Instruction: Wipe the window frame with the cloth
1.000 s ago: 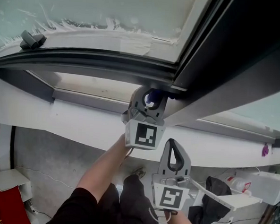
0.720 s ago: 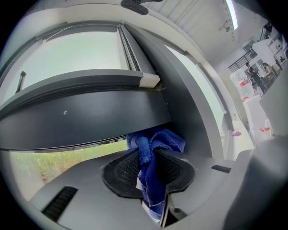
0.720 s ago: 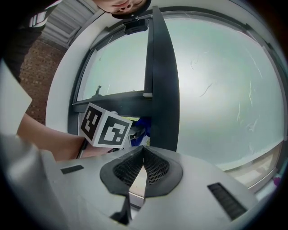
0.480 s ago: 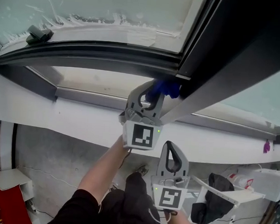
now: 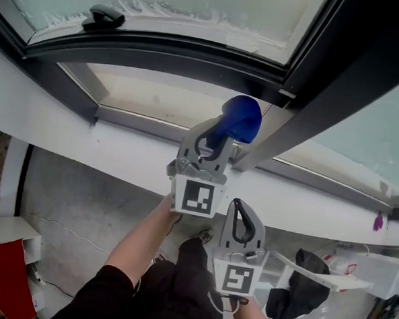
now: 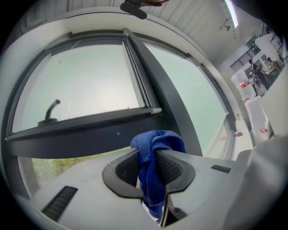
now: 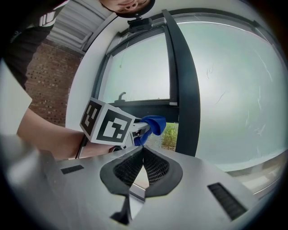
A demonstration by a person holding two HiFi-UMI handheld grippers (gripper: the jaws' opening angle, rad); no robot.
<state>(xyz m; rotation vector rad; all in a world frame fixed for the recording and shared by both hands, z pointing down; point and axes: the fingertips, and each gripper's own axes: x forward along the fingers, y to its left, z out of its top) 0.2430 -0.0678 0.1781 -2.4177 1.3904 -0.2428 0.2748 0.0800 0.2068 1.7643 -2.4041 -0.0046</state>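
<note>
A bunched blue cloth (image 5: pixel 240 120) is clamped in my left gripper (image 5: pixel 223 132), which is raised toward the dark window frame (image 5: pixel 192 57). The cloth hangs just short of the dark upright post (image 5: pixel 303 121), apart from it. In the left gripper view the cloth (image 6: pixel 155 152) bulges above the jaws of the left gripper (image 6: pixel 150 168), with the frame's crossbar (image 6: pixel 90 132) behind it. My right gripper (image 5: pixel 242 227) sits lower, jaws together and holding nothing. The right gripper (image 7: pixel 143 167) looks up at the left gripper's marker cube (image 7: pixel 107 122) and the cloth (image 7: pixel 152 123).
A dark window handle (image 5: pixel 104 17) sits on the upper sash at the top left. A white sill (image 5: pixel 85 152) runs below the glass. On the floor are a red and white box (image 5: pixel 9 245) and a white rack (image 5: pixel 327 278) with dark fabric.
My left gripper has drawn back and down from the frame corner, so the blue cloth now shows in full. The view has tilted, shifting the window handle to the right.
</note>
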